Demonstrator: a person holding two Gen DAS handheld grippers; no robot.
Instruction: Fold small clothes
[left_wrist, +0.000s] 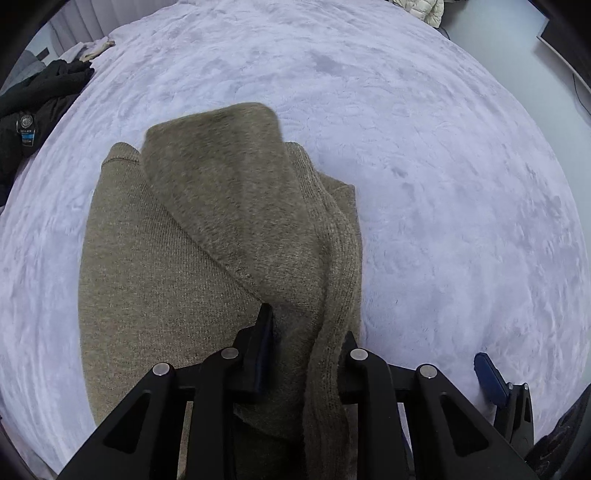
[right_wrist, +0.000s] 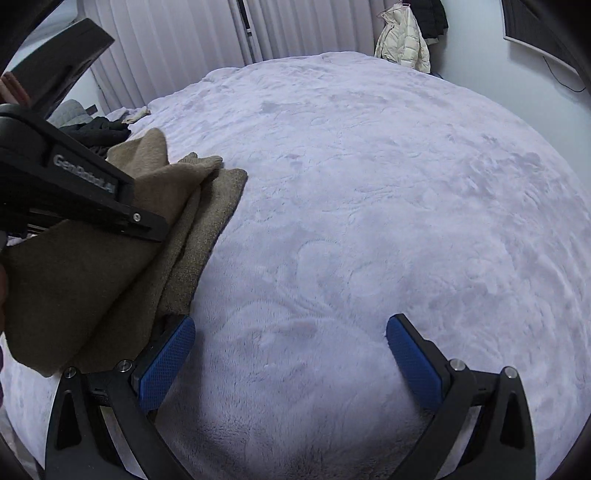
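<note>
A brown knitted garment (left_wrist: 207, 229) lies partly folded on the lilac plush bedspread (left_wrist: 443, 184). My left gripper (left_wrist: 306, 341) points steeply down and is shut on a bunched fold of that knit, which runs up between its two black fingers (left_wrist: 264, 332). A lifted flap of the knit hangs blurred above the flat part. In the right wrist view the same garment (right_wrist: 122, 258) drapes at the left under the left gripper's black body (right_wrist: 74, 184). My right gripper (right_wrist: 291, 336) stands open over bare bedspread, with its blue pads (right_wrist: 170, 358) wide apart. Its left pad is close beside the garment's edge.
A black jacket (left_wrist: 33, 107) is heaped at the bed's far left edge, with a pale cloth (left_wrist: 92, 48) beyond it. A white puffer coat (right_wrist: 404, 40) hangs at the far wall by the curtains (right_wrist: 166, 48). The bedspread (right_wrist: 369, 184) stretches wide to the right.
</note>
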